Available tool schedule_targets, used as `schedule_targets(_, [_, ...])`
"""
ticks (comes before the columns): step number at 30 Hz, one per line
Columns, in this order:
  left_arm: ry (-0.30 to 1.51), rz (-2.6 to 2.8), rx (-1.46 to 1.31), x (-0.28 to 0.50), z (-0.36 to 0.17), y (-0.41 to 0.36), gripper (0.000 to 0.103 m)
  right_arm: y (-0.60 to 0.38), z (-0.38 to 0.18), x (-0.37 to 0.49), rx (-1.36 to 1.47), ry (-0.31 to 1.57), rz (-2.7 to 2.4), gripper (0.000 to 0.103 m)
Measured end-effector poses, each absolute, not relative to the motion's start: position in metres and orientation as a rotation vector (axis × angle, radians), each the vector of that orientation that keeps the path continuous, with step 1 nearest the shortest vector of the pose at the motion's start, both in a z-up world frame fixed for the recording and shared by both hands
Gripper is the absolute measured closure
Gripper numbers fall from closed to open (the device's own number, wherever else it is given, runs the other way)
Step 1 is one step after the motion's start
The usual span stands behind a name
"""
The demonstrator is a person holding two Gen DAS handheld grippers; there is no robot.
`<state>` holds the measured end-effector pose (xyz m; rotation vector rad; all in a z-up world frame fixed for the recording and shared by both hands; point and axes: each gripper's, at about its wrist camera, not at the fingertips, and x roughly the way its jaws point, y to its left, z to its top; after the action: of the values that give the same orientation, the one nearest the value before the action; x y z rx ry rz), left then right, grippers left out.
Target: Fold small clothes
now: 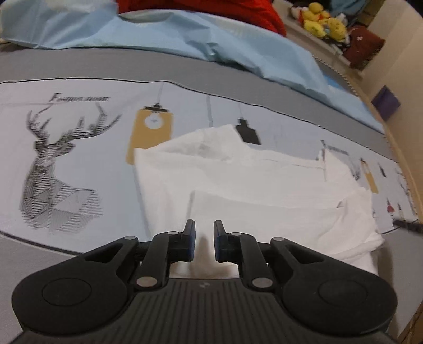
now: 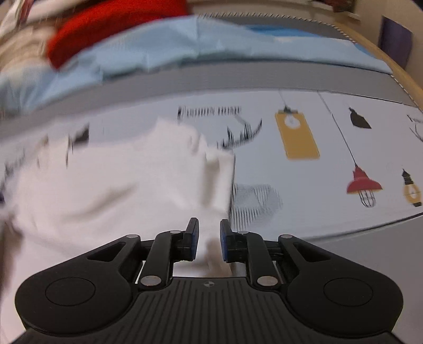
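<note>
White cotton fills the near ground: the small white garment (image 1: 238, 185) lies partly folded and rumpled on a printed bedcover (image 1: 79, 137), and it serves as the landmark here. Over its near edge the left hand-held gripper (image 1: 204, 239) hovers with its blue-padded jaws a narrow gap apart, nothing between them. In the right wrist view, which is blurred, the right hand-held gripper (image 2: 208, 240) sits over the garment's (image 2: 119, 190) near right corner, jaws likewise narrowly parted and gripping nothing that can be made out.

The bedcover (image 2: 330, 164) spreads out from under the garment: pale, with a grey border band. Left of the garment in the left wrist view is a line-drawn deer head (image 1: 55, 169); just beyond the garment's far edge are a yellow lamp motif (image 1: 152, 135) and a black one (image 1: 248, 132). In the right wrist view a red lamp print (image 2: 363, 182) lies well to the garment's right.

Beyond the grey band, farther from the garment, a light blue sheet (image 1: 185, 39) lies crumpled, with red fabric (image 1: 238, 10) behind it. Far right of that, yellow plush toys (image 1: 322, 21) sit on a shelf by a beige wall.
</note>
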<state>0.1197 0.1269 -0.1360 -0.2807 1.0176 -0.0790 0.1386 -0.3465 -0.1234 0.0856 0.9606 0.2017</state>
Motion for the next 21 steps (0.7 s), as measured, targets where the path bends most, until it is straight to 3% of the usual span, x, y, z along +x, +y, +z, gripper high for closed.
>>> schedule_targets(3, [1.132, -0.085, -0.217, 0.124, -0.165, 0.114, 0.088, -0.347, -0.129, 0.159, 0.198, 0.876, 0.161, 0.070])
schedule_targets(5, [1.253, -0.073, -0.109, 0.123, -0.184, 0.105, 0.084, -0.347, -0.138, 0.173, 0.257, 0.866, 0.135, 0.070])
schedule_targets(11, [1.138, -0.087, -0.211, 0.131, -0.153, 0.116, 0.080, -0.336, -0.165, 0.213, 0.315, 0.887, 0.088, 0.070])
schedule_targets(12, [1.111, -0.078, -0.235, 0.134, -0.151, 0.119, 0.077, -0.331, -0.170, 0.219, 0.296, 0.905, 0.104, 0.077])
schedule_targets(13, [1.087, -0.068, -0.253, 0.136, -0.151, 0.122, 0.067, -0.326, -0.173, 0.221, 0.270, 0.914, 0.113, 0.099])
schedule_targets(15, [1.048, -0.050, -0.274, 0.143, -0.154, 0.124, 0.052, -0.319, -0.170, 0.221, 0.236, 0.895, 0.105, 0.098])
schedule_targets(18, [1.021, -0.034, -0.284, 0.156, -0.163, 0.122, 0.052, -0.320, -0.154, 0.217, 0.284, 0.805, 0.086, 0.098])
schedule_targets(19, [1.006, -0.042, -0.294, 0.159, -0.166, 0.121, 0.058, -0.321, -0.148, 0.216, 0.306, 0.773, 0.086, 0.098])
schedule_targets(20, [1.015, -0.056, -0.295, 0.161, -0.171, 0.118, 0.071, -0.323, -0.143, 0.214, 0.330, 0.743, 0.090, 0.098])
schedule_targets(21, [1.041, -0.062, -0.272, 0.163, -0.176, 0.116, 0.098, -0.324, -0.139, 0.213, 0.354, 0.714, 0.091, 0.098])
